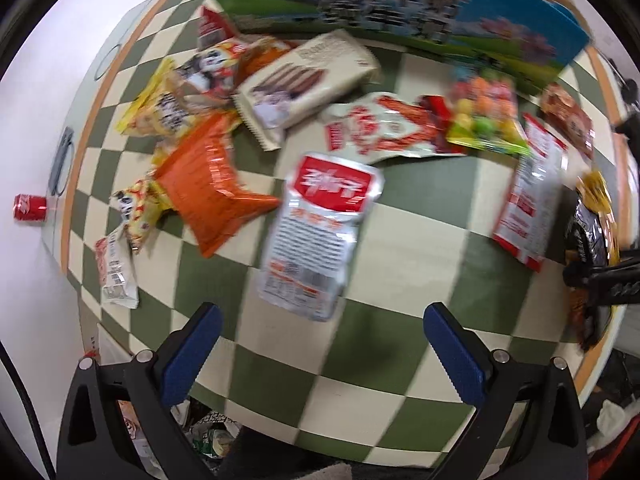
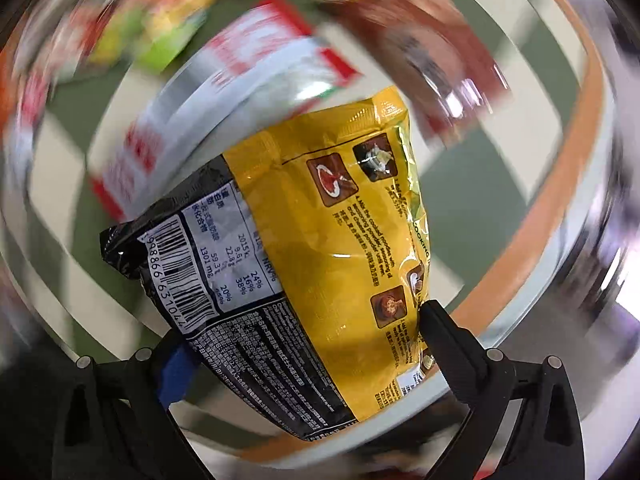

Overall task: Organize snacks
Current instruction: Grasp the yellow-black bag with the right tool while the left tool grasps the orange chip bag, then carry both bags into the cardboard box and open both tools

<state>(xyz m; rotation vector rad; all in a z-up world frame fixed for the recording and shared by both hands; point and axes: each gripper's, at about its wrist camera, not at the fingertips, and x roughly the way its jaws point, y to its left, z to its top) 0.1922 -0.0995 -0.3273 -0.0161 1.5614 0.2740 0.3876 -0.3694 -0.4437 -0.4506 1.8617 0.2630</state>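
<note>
The left wrist view looks down from above the bench; the right looks close at a yellow-black noodle packet, seen in both.

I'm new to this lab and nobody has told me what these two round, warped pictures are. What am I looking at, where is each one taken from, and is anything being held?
No robot here: a person holds a hand-held gripper in each hand, and a fisheye camera on each looks forward along its two fingers, so the pictures bulge.

The left wrist view shows the left hand-held gripper open, blue pads apart, above a green-and-cream checkered table. Snack packets are scattered on it: a red-and-white packet nearest, an orange bag, a beige biscuit pack, a bag of colourful candy. Behind them stands a blue-and-green box.

The right wrist view is motion-blurred. The right hand-held gripper is shut on a yellow-and-black packet bearing a barcode and cooking pictures. That gripper also shows at the left view's right edge.
</note>
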